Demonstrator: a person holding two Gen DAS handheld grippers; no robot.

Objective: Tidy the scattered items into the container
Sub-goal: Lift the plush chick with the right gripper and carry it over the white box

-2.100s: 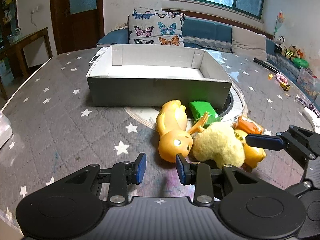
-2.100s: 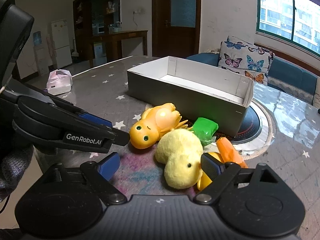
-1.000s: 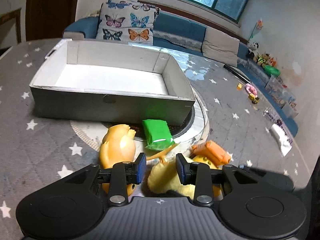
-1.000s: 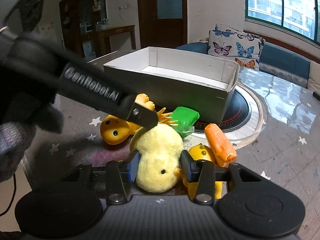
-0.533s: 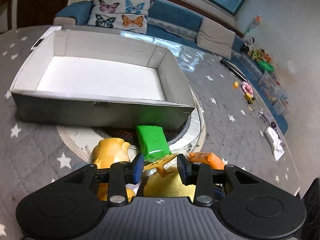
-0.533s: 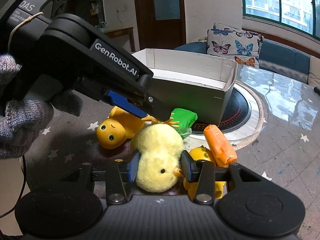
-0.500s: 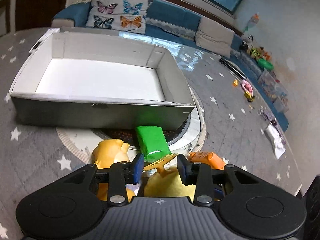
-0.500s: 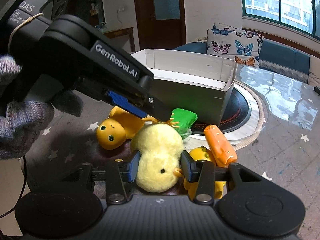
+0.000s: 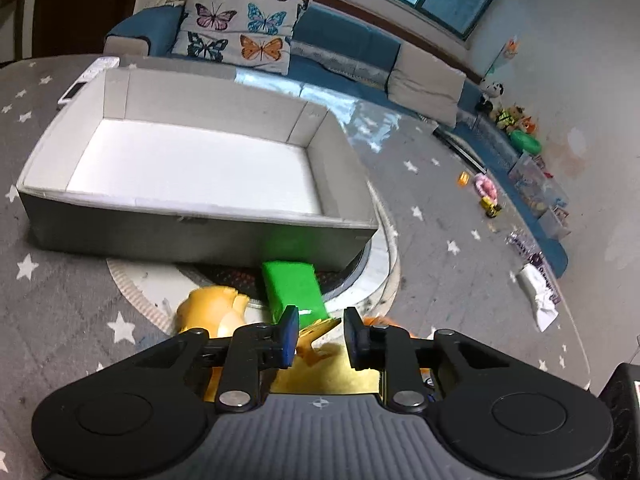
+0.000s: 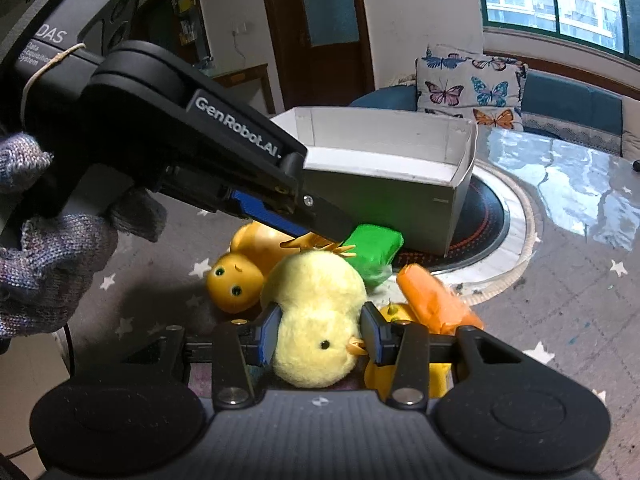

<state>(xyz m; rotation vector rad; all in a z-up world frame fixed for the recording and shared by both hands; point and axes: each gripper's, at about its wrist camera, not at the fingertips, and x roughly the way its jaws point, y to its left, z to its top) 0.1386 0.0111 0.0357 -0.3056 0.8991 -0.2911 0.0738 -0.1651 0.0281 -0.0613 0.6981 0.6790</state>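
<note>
Yellow plush chick (image 10: 316, 312), on the star-patterned counter (image 10: 560, 312) near the grey rectangular box (image 10: 384, 184), sits clenched in the right gripper (image 10: 318, 336) jaws. Left gripper (image 9: 318, 336) jaws stand parted above the green packet (image 9: 294, 292). Grasping step; next, lifting into the box.

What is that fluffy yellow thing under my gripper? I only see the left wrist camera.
Observer: A plush chick. The right gripper squeezes it from both sides.
Operator: Does the orange toy have a face?
Observer: Yes, the orange toy lies beside the chick, with two dark eyes showing.
Operator: Where's my gripper?
Observer: The left gripper hangs just above the chick, next to the green packet.
</note>
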